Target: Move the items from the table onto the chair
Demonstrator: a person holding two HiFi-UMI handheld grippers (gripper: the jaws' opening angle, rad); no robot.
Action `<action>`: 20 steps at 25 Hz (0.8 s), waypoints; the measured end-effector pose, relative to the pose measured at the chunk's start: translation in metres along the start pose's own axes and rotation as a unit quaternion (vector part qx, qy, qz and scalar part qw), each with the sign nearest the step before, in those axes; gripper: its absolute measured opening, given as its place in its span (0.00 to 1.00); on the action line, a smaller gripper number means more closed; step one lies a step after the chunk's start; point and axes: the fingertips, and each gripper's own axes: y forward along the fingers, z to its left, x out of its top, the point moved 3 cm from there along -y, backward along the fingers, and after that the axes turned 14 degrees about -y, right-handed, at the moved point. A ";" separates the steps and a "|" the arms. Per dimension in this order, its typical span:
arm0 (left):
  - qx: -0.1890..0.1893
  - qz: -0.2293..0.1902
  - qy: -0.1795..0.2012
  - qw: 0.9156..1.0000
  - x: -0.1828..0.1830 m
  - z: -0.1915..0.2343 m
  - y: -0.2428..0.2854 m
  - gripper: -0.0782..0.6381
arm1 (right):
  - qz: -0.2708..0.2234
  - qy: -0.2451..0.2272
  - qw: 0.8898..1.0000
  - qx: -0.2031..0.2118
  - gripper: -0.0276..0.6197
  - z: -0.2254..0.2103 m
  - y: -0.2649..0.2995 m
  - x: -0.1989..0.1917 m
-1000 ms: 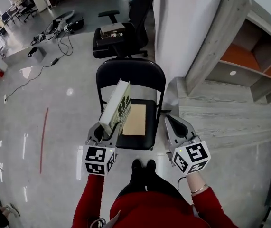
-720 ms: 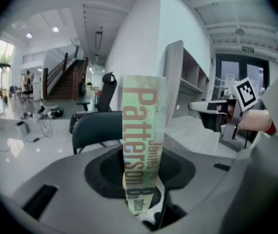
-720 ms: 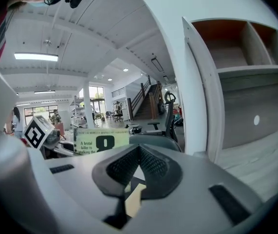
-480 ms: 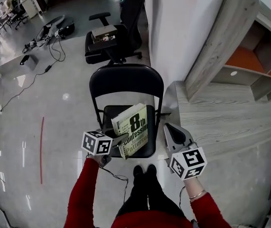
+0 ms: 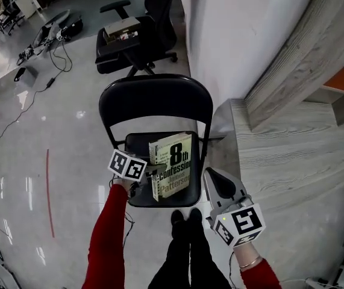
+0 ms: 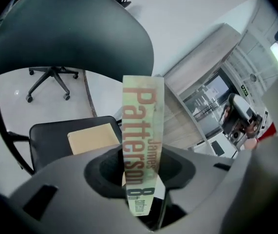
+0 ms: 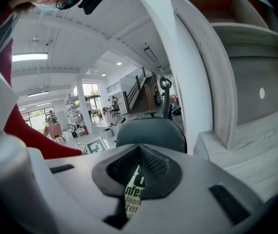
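Between the fingers of the left gripper (image 6: pixel 139 179): one paperback book (image 6: pixel 142 123), taken by its spine edge. The pads are clamped on it from both sides, and the spine runs up and away from the fingertips. In the head view the book lies cover up and nearly flat over the seat of the black folding chair (image 5: pixel 153 98). It reaches from the fingertips toward the seat's right side. Whether it rests on the seat cannot be told.

Beyond the left fingertips and off to their left: one tan envelope (image 6: pixel 92 137), flat on the seat. The book's spine crosses in front of its right edge.

Right gripper (image 5: pixel 212 176): fingers together at the tips, nothing between them. It is held just beside the seat's right front corner, apart from the book. In the right gripper view a strip of the book's cover shows below the closed tips.

To the right of the right fingers: grey wood-grain table (image 5: pixel 286 155), close by.

Well beyond both sets of fingertips, past the folding chair's back: one black office chair (image 5: pixel 126 41).
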 end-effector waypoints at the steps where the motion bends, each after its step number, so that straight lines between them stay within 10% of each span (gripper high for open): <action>1: -0.002 0.006 0.003 1.000 0.003 0.001 0.000 0.34 | 0.000 0.001 1.000 0.000 0.06 -0.001 0.001 0.000; 20: 0.139 0.030 -0.078 0.987 0.035 0.070 0.028 0.46 | 0.028 0.029 0.999 0.028 0.06 0.013 0.007 -0.020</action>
